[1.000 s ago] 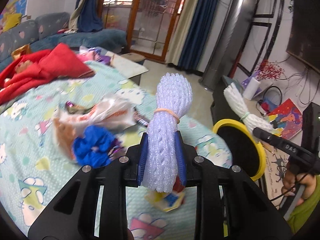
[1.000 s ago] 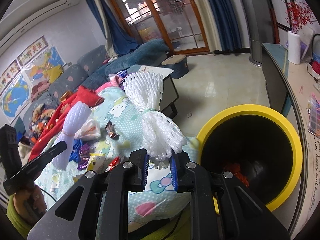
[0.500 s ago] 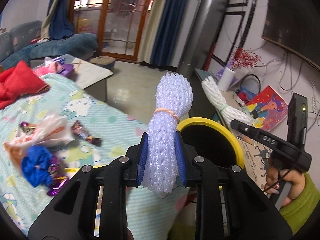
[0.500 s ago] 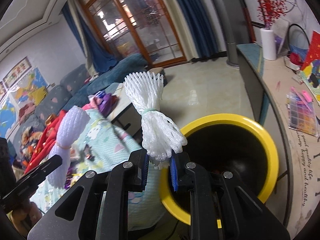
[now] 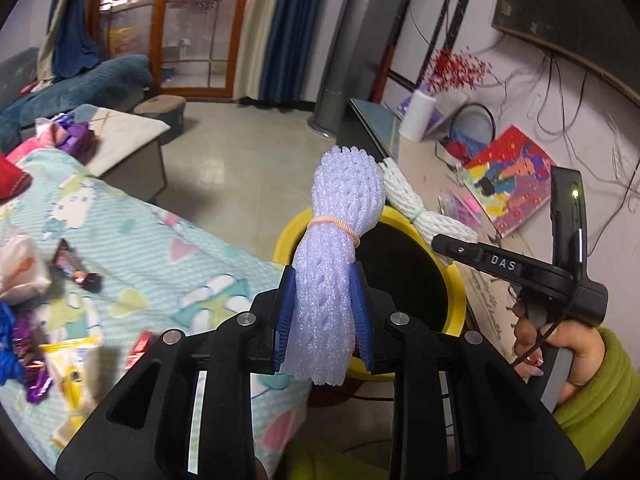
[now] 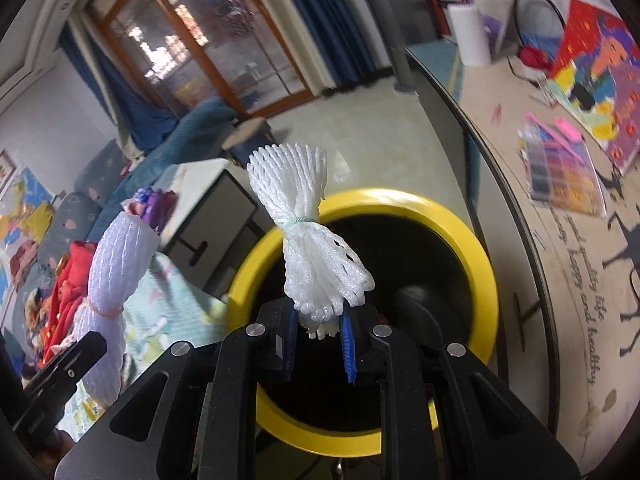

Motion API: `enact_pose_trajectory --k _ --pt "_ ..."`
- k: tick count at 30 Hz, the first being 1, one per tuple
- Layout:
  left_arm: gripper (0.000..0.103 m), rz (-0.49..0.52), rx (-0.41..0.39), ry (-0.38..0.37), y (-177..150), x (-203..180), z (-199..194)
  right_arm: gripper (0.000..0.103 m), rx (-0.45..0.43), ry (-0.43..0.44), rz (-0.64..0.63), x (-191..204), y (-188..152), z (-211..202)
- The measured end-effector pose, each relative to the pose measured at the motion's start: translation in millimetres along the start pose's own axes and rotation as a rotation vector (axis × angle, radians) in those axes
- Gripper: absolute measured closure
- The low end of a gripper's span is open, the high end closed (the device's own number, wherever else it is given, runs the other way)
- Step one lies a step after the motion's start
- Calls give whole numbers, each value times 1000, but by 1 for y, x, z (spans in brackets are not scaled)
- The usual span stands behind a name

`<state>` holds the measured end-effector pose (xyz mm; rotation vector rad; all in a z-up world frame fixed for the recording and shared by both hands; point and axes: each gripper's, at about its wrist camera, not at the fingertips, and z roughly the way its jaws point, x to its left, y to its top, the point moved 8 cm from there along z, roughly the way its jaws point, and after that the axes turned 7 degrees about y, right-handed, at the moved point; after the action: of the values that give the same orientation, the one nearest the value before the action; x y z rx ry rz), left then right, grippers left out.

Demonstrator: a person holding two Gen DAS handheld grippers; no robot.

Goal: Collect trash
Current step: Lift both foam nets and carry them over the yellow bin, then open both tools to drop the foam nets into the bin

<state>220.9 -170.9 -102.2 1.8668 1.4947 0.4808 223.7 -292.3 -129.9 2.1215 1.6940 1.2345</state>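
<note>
My left gripper (image 5: pixel 323 320) is shut on a pale purple foam net bundle (image 5: pixel 336 240) tied with an orange band, held upright at the near rim of the yellow bin (image 5: pixel 456 280). My right gripper (image 6: pixel 318 336) sits over the mouth of the yellow bin (image 6: pixel 460 232); its jaws look slightly parted around the stub of a white foam net bundle (image 6: pixel 308 232) tied with a green band. The white bundle also shows in the left wrist view (image 5: pixel 416 208), and the purple one in the right wrist view (image 6: pixel 108 280).
A table with a light blue cartoon cloth (image 5: pixel 168 248) holds candy wrappers (image 5: pixel 76 272) and a white bag (image 5: pixel 20 264) at left. A low cabinet (image 6: pixel 560 240) with papers and a red picture stands right of the bin. A coffee table (image 5: pixel 128 148) stands beyond.
Both grippers have swung right from the table toward the bin. The right gripper now hangs over the bin's mouth and its jaws have parted a little around the white bundle.
</note>
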Motion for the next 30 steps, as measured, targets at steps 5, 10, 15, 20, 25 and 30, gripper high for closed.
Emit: enact_pose_trajectory --k 5,10,15,20,25,30 --pt "81 31 45 -9 -8 -15 23 83 47 -31 55 -24 -11 9" --pt "80 49 104 -13 -18 -25 47 83 83 -44 92 -37 -17 16" --pt "73 90 137 -8 -21 -33 64 75 110 -57 134 -51 -18 20" --pt "41 57 114 -2 -15 -28 62 66 94 -65 152 -57 -16 15" --pt "23 22 58 7 -7 -18 42 61 63 -71 136 -52 -11 9" --pt "12 1 -2 31 2 -8 18 55 28 -62 84 -33 -4 1"
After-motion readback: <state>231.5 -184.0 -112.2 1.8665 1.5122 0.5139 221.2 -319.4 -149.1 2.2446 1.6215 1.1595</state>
